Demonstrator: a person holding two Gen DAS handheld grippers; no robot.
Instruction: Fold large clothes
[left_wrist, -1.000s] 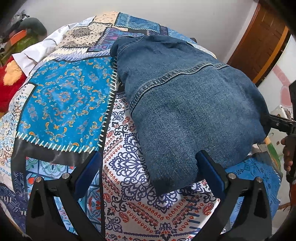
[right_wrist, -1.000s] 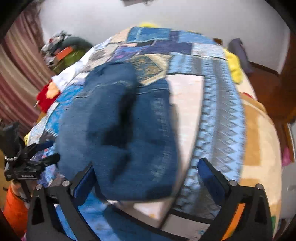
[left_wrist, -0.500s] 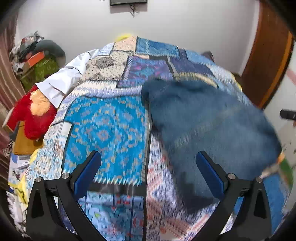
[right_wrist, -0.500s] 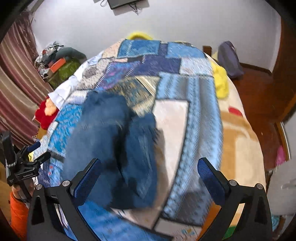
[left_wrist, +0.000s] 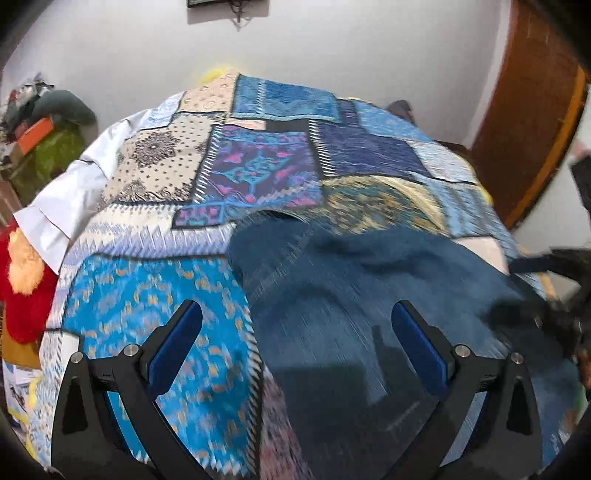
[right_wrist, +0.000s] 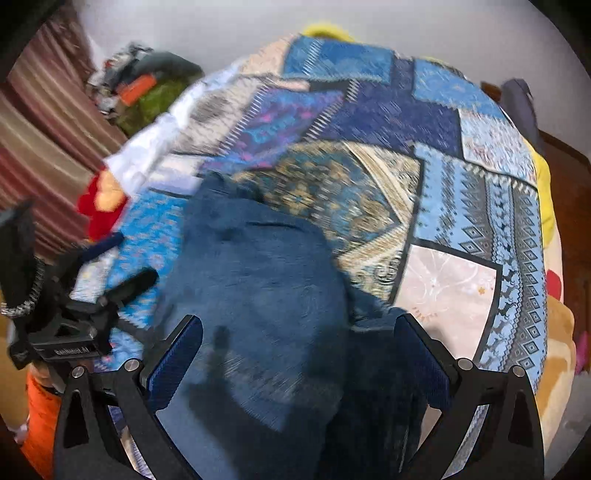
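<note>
A folded blue denim garment (left_wrist: 369, 295) lies on the patchwork bed cover (left_wrist: 258, 162); it also shows in the right wrist view (right_wrist: 258, 288). My left gripper (left_wrist: 295, 343) is open and empty, hovering above the garment's near left edge. My right gripper (right_wrist: 295, 354) is open and empty above the garment's near end. Each gripper shows in the other's view: the right one (left_wrist: 546, 291) at the far right edge, the left one (right_wrist: 99, 280) at the far left. Both views are motion-blurred.
A red and orange soft toy (left_wrist: 26, 288) and a white sheet (left_wrist: 74, 192) lie at the bed's left side. Piled clutter (left_wrist: 48, 129) sits in the left corner. A brown wooden door (left_wrist: 528, 122) stands at right. A striped curtain (right_wrist: 48, 140) hangs left.
Both grippers have pulled back and up from the denim garment, so more of the bed and wall shows. The garment stays folded on the cover.
</note>
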